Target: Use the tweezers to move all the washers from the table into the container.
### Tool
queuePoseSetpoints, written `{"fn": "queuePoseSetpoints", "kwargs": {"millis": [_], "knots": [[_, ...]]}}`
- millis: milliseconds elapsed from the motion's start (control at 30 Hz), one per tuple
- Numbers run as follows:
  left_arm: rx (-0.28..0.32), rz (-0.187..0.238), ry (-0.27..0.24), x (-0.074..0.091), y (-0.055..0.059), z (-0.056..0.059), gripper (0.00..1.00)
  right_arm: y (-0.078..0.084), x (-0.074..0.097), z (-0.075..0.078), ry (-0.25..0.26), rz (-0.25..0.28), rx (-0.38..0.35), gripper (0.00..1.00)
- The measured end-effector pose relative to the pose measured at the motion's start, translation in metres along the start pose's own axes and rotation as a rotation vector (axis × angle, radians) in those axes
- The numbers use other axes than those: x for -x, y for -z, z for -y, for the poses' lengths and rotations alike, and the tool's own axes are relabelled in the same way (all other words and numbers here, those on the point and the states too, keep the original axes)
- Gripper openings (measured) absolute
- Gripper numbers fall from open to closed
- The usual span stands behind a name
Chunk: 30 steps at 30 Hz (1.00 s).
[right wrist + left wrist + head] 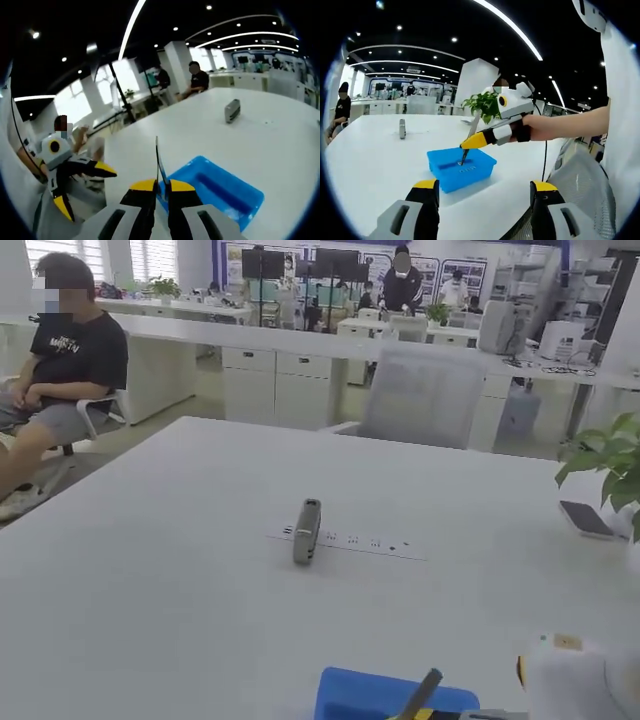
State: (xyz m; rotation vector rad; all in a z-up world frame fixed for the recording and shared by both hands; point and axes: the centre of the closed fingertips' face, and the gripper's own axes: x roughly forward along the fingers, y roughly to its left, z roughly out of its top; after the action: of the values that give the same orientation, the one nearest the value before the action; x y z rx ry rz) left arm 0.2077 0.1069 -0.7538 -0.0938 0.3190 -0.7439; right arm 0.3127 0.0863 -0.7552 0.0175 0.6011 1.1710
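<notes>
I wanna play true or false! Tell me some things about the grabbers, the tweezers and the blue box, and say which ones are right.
1. The right gripper holds the tweezers. True.
2. The container is red. False: it is blue.
3. The left gripper has its jaws shut on something. False: its jaws are open and hold nothing.
4. The tweezers' tips reach down into the container. True.
5. A grey gadget lies on the white table beyond the container. True.
</notes>
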Motion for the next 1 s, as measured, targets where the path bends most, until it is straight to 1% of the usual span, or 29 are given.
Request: {"fn": "queuePoseSetpoints", "kwargs": {"millis": [67,133,233,300,467,633,667,700,733,767,800,933,967,1000], "knots": [[0.013,0.009,-0.003,0.001,-0.001,-0.002,0.75,-0.001,-0.004,0.007,0.014,0.000,-0.016,0.05],[0.020,0.013,-0.003,0.001,-0.001,-0.002,0.75,0.000,-0.010,0.014,0.027,-0.011,-0.024,0.05],[0.010,0.000,-0.001,0.001,0.000,-0.002,0.74,0.003,-0.016,0.021,0.034,-0.025,-0.037,0.05],[0.003,-0.007,-0.001,0.000,0.002,-0.002,0.74,0.009,-0.024,0.028,0.037,-0.047,-0.057,0.05],[0.011,-0.011,-0.007,0.001,0.003,-0.003,0.73,0.019,-0.038,0.038,0.048,-0.090,-0.054,0.05],[0.013,-0.022,-0.012,0.001,0.005,-0.004,0.71,0.026,-0.047,0.046,0.059,-0.118,-0.041,0.05],[0.012,-0.026,-0.013,0.001,0.005,-0.004,0.71,0.027,-0.048,0.046,0.060,-0.122,-0.035,0.05],[0.010,-0.031,-0.013,0.001,0.006,-0.004,0.70,0.028,-0.050,0.047,0.064,-0.129,-0.015,0.05],[0.013,-0.035,-0.013,0.001,0.007,-0.004,0.69,0.029,-0.051,0.047,0.061,-0.138,0.009,0.05],[0.014,-0.042,-0.013,0.001,0.008,-0.004,0.67,0.031,-0.052,0.045,0.059,-0.149,0.049,0.05],[0.014,-0.060,-0.017,0.001,0.012,-0.005,0.64,0.031,-0.053,0.045,0.058,-0.154,0.063,0.05],[0.005,-0.062,-0.012,0.001,0.012,-0.004,0.64,0.037,-0.056,0.041,0.056,-0.170,0.098,0.05],[0.004,-0.066,-0.013,0.001,0.012,-0.004,0.64,0.037,-0.056,0.039,0.055,-0.171,0.104,0.05],[0.004,-0.067,-0.013,0.001,0.013,-0.003,0.64,0.035,-0.055,0.037,0.055,-0.160,0.112,0.05]]}}
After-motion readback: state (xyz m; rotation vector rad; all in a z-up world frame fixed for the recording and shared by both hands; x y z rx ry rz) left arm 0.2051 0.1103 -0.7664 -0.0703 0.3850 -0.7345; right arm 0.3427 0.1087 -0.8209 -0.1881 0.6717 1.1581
